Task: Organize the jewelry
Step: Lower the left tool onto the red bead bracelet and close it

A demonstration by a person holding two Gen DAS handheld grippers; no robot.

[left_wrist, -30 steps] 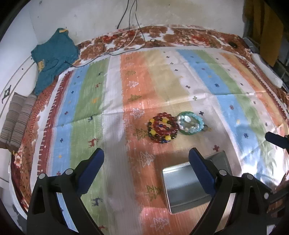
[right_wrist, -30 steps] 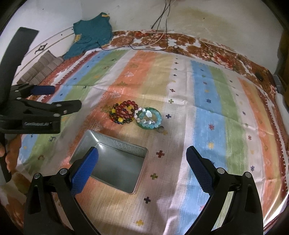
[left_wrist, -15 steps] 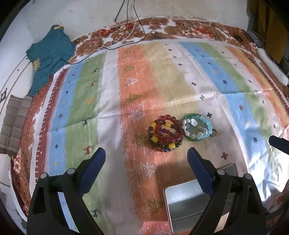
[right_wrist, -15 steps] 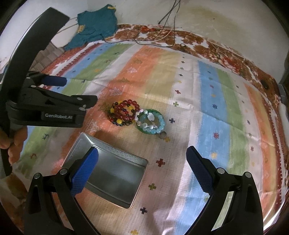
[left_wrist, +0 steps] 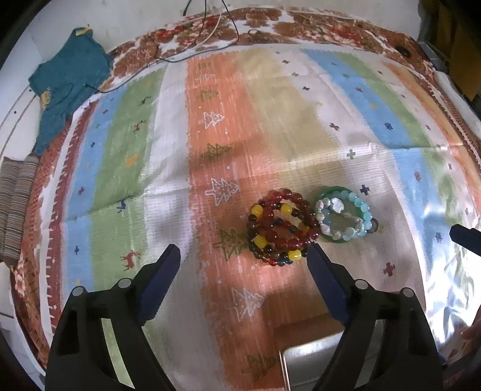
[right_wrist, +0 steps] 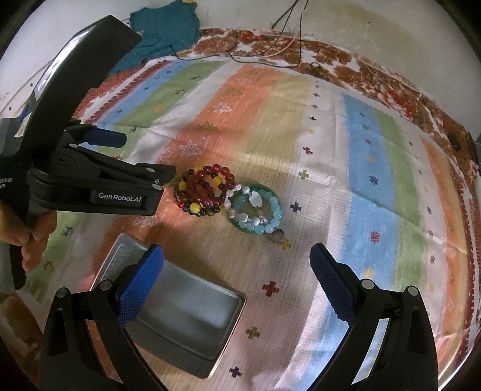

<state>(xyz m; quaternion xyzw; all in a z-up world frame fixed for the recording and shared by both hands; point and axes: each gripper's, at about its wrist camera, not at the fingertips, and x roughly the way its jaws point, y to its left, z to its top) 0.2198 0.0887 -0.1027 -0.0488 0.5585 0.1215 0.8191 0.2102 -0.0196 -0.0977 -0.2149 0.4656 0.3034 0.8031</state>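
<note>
A pile of red, yellow and dark bead bracelets (left_wrist: 279, 227) lies on the striped cloth, touching a green bangle with pale blue and white bead bracelets (left_wrist: 344, 215) on its right. Both piles show in the right wrist view, the red pile (right_wrist: 204, 191) and the green bangle (right_wrist: 255, 210). A small ring (right_wrist: 278, 236) lies beside the bangle. My left gripper (left_wrist: 243, 270) is open and empty, just short of the red pile. My right gripper (right_wrist: 237, 279) is open and empty, above the open metal tin (right_wrist: 180, 312). The left gripper's side shows in the right view (right_wrist: 141, 180).
The striped cloth (left_wrist: 126, 144) covers a bed with a floral sheet (left_wrist: 300, 24). A teal garment (left_wrist: 66, 81) lies at the far left, folded striped fabric (left_wrist: 15, 204) below it. Cables (right_wrist: 270, 51) run along the far edge. The tin's corner shows in the left view (left_wrist: 303, 364).
My left gripper has moved forward toward the red bead pile, so the tin has slid toward the bottom of its view. My right gripper has moved forward a little, still open.
</note>
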